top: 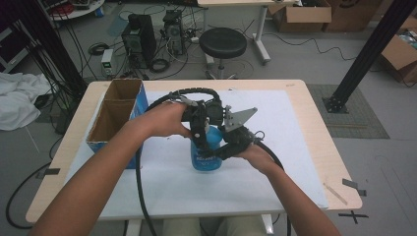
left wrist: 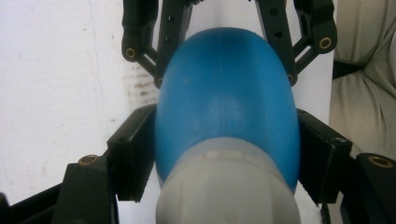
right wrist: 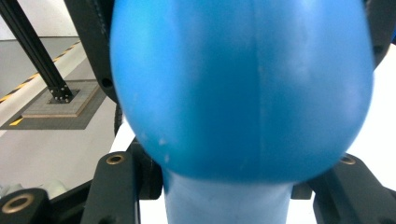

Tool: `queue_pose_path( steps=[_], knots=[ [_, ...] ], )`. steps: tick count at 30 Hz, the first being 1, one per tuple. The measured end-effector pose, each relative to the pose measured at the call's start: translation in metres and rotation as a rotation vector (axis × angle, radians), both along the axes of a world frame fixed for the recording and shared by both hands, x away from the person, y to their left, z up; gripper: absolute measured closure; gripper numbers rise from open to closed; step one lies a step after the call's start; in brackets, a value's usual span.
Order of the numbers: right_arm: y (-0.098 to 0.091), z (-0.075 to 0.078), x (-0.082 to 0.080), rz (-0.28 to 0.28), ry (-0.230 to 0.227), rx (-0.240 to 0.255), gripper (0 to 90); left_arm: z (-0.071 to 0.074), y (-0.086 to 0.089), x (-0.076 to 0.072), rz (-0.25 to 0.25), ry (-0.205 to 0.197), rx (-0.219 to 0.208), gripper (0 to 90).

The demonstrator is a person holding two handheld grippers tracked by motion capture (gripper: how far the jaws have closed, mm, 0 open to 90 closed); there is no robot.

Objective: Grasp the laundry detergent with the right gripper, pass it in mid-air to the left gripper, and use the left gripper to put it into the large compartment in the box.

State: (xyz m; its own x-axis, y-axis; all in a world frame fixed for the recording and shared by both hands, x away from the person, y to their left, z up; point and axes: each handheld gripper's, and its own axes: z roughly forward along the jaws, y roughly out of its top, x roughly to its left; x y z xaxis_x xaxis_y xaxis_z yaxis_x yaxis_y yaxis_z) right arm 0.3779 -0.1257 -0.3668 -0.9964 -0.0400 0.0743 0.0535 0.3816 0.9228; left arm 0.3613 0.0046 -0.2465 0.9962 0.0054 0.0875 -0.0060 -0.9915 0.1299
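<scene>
Currently the blue bottle (top: 206,155) stands upright on the white sheet mid-bench (top: 314,118). Left gripper (top: 199,140) pinches its upper body, pads against both flanks; right gripper (top: 221,153) is clamped on the bottle from the other side. Risk: opposed pulls could twist the smooth rounded plastic out of one grip, tipping the bottle toward the cardboard box (top: 115,115).
</scene>
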Motion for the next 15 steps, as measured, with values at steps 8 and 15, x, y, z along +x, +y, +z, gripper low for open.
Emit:
queue_pose_path(
  steps=[8,15],
  knots=[
    [0.0007,-0.0002,-0.0007,0.000,-0.003,-0.005,44.7,-0.0002,0.0005,0.0000,-0.006,0.007,0.001,37.0],
    [-0.0003,-0.0002,-0.0008,0.002,-0.006,-0.001,44.6,0.0001,0.0003,-0.0003,-0.008,0.006,-0.001,37.9]
  ],
)
